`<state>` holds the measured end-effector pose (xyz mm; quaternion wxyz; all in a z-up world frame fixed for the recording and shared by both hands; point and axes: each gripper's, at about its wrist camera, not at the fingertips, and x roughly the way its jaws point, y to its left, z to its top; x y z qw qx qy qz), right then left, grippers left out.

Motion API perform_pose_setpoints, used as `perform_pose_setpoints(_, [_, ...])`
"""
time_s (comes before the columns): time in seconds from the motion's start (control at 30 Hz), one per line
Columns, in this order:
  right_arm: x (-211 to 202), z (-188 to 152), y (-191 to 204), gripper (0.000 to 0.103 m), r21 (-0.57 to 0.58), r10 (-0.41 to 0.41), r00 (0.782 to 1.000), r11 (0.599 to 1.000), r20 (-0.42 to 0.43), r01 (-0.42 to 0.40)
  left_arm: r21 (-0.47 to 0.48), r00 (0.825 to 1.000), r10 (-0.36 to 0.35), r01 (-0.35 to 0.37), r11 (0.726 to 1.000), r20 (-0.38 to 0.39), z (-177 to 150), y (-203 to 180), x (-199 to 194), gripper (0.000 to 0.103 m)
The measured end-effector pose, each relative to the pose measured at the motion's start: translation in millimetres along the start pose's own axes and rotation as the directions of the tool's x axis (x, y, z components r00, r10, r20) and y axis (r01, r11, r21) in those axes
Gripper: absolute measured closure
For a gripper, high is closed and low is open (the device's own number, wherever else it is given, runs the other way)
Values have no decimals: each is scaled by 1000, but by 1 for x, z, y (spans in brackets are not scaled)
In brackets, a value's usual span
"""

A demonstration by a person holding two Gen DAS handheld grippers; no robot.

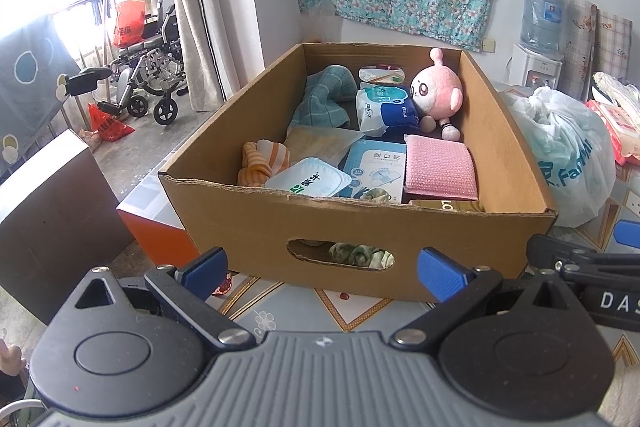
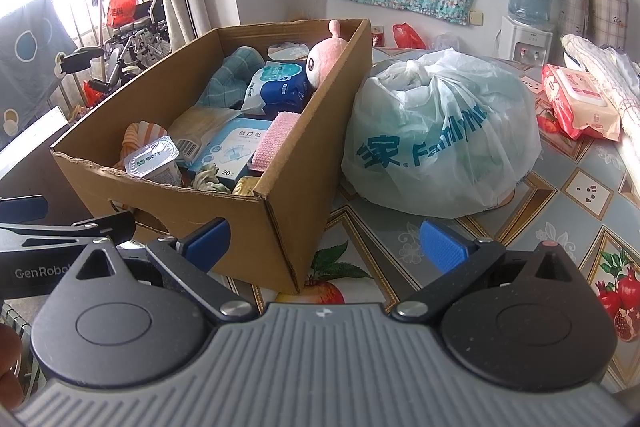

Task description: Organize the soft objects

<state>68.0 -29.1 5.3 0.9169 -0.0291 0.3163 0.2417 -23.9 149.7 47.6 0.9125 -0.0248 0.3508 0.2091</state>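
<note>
A brown cardboard box [image 1: 360, 239] [image 2: 240, 223] stands on the table. Inside lie a pink plush toy [image 1: 438, 89] [image 2: 324, 57], a teal checked cloth [image 1: 324, 99] [image 2: 228, 79], an orange striped cloth [image 1: 264, 161] [image 2: 138, 137], a pink sponge pad [image 1: 440, 167] [image 2: 274, 141], tissue packs [image 1: 386, 109], a plaster box [image 1: 376, 169] and a sealed cup [image 2: 154, 161]. My left gripper [image 1: 322, 273] is open in front of the box's near wall, holding nothing. My right gripper [image 2: 324, 243] is open at the box's near right corner, also holding nothing.
A tied white plastic bag [image 2: 436, 143] [image 1: 568, 155] sits right of the box. A pink wet-wipe pack [image 2: 580, 99] and folded cloth lie far right. A water dispenser [image 2: 528, 15] stands behind. A wheelchair [image 1: 148, 67] is by the balcony, left. The tablecloth [image 2: 520, 227] is patterned.
</note>
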Motion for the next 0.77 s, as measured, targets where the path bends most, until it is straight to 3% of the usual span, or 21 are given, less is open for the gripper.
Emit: perform_pose_setpoints(0.77, [0, 2, 2, 1, 1, 4, 1000, 1000, -3, -4, 2, 1000, 2, -2, 1000, -1, 1, 1, -1, 1])
